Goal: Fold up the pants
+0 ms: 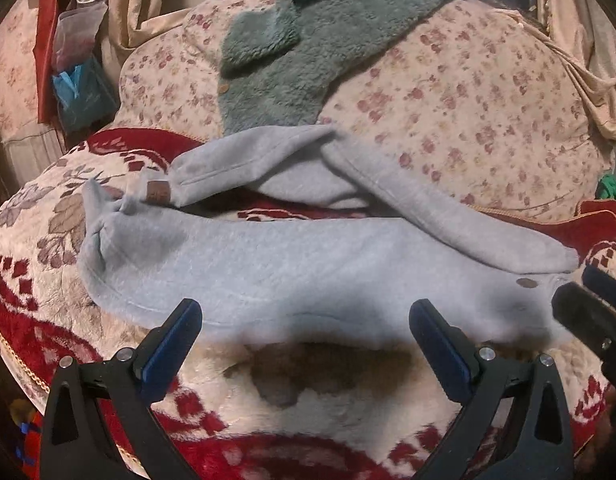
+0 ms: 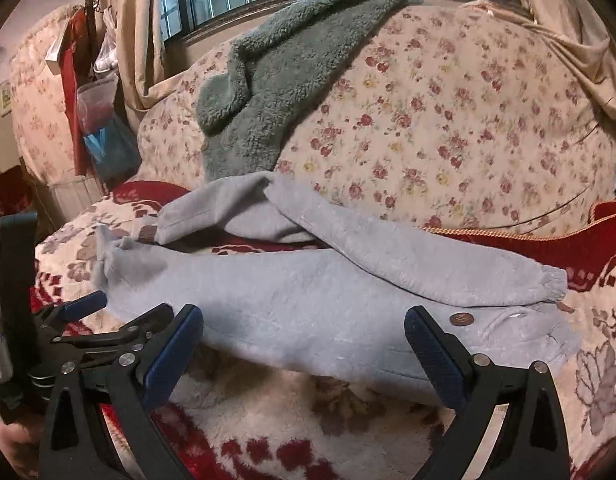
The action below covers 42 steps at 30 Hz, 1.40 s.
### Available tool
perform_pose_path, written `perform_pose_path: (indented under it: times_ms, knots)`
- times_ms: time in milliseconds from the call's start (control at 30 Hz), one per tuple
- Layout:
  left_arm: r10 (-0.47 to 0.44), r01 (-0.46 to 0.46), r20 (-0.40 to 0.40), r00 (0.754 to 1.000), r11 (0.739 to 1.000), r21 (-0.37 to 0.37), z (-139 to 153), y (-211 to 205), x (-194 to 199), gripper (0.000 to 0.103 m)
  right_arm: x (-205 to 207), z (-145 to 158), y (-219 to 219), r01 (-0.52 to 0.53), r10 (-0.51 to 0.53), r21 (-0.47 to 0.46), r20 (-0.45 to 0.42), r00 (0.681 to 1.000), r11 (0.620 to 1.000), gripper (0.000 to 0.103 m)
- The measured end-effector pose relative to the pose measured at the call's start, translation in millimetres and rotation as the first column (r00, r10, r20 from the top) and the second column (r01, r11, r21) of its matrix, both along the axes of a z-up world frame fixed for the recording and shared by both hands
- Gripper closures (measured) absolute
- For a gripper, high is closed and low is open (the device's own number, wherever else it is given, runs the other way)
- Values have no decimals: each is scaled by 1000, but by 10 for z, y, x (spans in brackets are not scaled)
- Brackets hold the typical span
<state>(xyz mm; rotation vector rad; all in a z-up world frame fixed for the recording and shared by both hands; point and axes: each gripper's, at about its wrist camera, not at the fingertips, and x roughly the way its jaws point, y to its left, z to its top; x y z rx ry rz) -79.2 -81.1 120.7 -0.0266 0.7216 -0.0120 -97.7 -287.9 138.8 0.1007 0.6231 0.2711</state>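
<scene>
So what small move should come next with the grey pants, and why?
Probably lower both open grippers onto the near edge of the grey pants and close. The left gripper and the right gripper both hover just before that edge, holding nothing. One leg lies crookedly across the other on the blanket, so it likely needs a grip first to straighten it.

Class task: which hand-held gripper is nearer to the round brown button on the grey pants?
Right. The right hand-held gripper has the button just beyond its right finger; the left hand-held gripper sits farther along the grey pants, button off to its right.
</scene>
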Motion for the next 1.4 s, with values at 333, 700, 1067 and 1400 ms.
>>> perform_pose_path:
  times_ms: [333, 700, 1067, 1400]
  knots:
    - [-27, 27, -4, 1000, 1000, 2, -21, -152, 25, 0, 25, -93, -240, 34, -32, 24, -76, 997, 999, 1]
    - [19, -19, -44, 999, 1000, -1, -158, 67, 127, 0, 141, -255, -20, -43, 44, 15, -136, 990, 999, 1]
    - [195, -194, -44, 980, 980, 33, -196, 942, 314, 0, 408, -482, 532, -191, 187, 1, -196, 963, 982, 1]
    - [354, -352, -46, 934, 935, 42, -113, 1962, 511, 0, 882, -524, 1544, -406, 399, 1, -184, 898, 914, 5]
